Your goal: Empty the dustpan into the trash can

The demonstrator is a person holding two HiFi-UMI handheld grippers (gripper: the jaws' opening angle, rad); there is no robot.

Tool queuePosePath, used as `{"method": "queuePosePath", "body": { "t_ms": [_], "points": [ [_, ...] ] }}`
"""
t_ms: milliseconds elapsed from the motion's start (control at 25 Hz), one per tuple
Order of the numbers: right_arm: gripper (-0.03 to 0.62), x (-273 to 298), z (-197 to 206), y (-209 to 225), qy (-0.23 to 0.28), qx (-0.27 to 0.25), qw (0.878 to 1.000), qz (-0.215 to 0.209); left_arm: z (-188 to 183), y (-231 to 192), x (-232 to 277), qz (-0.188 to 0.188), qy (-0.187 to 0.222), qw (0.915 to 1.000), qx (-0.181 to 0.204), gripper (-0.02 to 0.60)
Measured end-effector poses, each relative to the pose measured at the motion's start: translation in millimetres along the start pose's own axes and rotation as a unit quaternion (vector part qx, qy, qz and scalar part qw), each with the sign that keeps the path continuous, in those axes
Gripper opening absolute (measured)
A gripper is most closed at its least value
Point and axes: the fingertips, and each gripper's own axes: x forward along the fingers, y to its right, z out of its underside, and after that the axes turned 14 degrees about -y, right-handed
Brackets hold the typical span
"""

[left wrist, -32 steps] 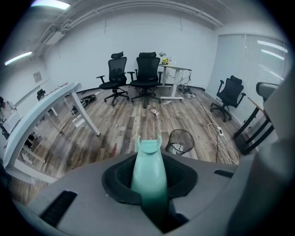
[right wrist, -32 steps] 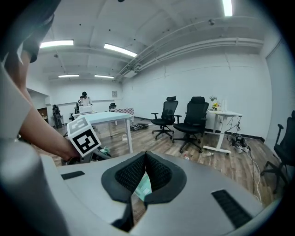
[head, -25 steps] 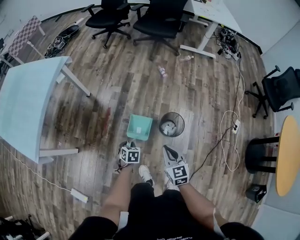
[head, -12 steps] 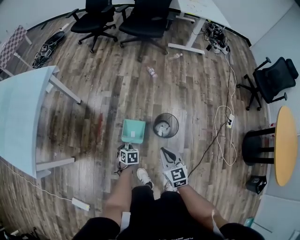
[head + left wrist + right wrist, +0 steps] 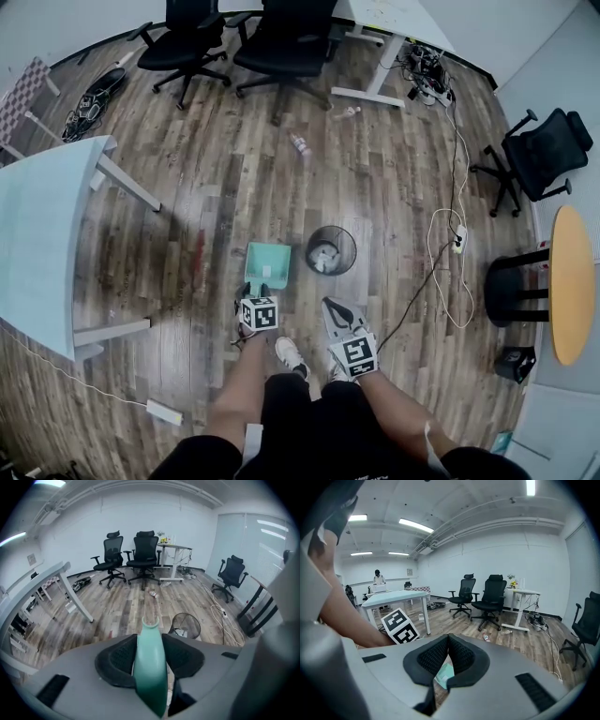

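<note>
The teal dustpan (image 5: pixel 267 264) lies flat on the wood floor just left of the black mesh trash can (image 5: pixel 331 250), which holds crumpled paper. My left gripper (image 5: pixel 255 291) is at the pan's near end. In the left gripper view the teal handle (image 5: pixel 150 667) runs between the pads, whose jaws have just been opening and now sit loose around it; the trash can (image 5: pixel 186 625) stands ahead to the right. My right gripper (image 5: pixel 337 307) hovers shut and empty near the person's feet. Its own view shows the right gripper (image 5: pixel 448 641) with pads together and the dustpan (image 5: pixel 444 674) below.
A pale blue table (image 5: pixel 37 234) stands at left. Two black office chairs (image 5: pixel 281 42) are at the back, and plastic bottles (image 5: pixel 299 143) lie on the floor beyond the can. A white cable (image 5: pixel 450 272) trails right, near a black stool (image 5: pixel 511 295) and yellow round table (image 5: pixel 572 281).
The dustpan and my left gripper have come down and a little nearer to me beside the trash can. The right gripper has stayed where it was.
</note>
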Motion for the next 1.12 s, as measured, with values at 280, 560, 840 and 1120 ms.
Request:
{"method": "queuePosePath", "body": {
  "t_ms": [280,560,840,1120],
  "points": [
    [0.023,-14.3,-9.6,-7.9,0.016,-0.015,1.0,0.001,-10.2,-3.0,-39.4,0.003,0.054,0.9985,-0.011,0.186],
    [0.023,-37.6,-29.4,-11.8,0.042,-0.028,0.999,0.005,-26.1,8.4,-116.4,0.006,0.134,0.9909,0.003,0.186],
    [0.023,-59.3,-53.8,-2.7,0.082,-0.036,0.996,0.007,-52.8,30.2,-201.6,0.016,0.22,0.9753,0.016,0.146],
    [0.023,-72.0,-85.5,9.7,0.124,-0.059,0.99,-0.009,-61.6,70.5,-264.6,0.075,0.279,0.9573,-0.002,0.04]
  ]
}}
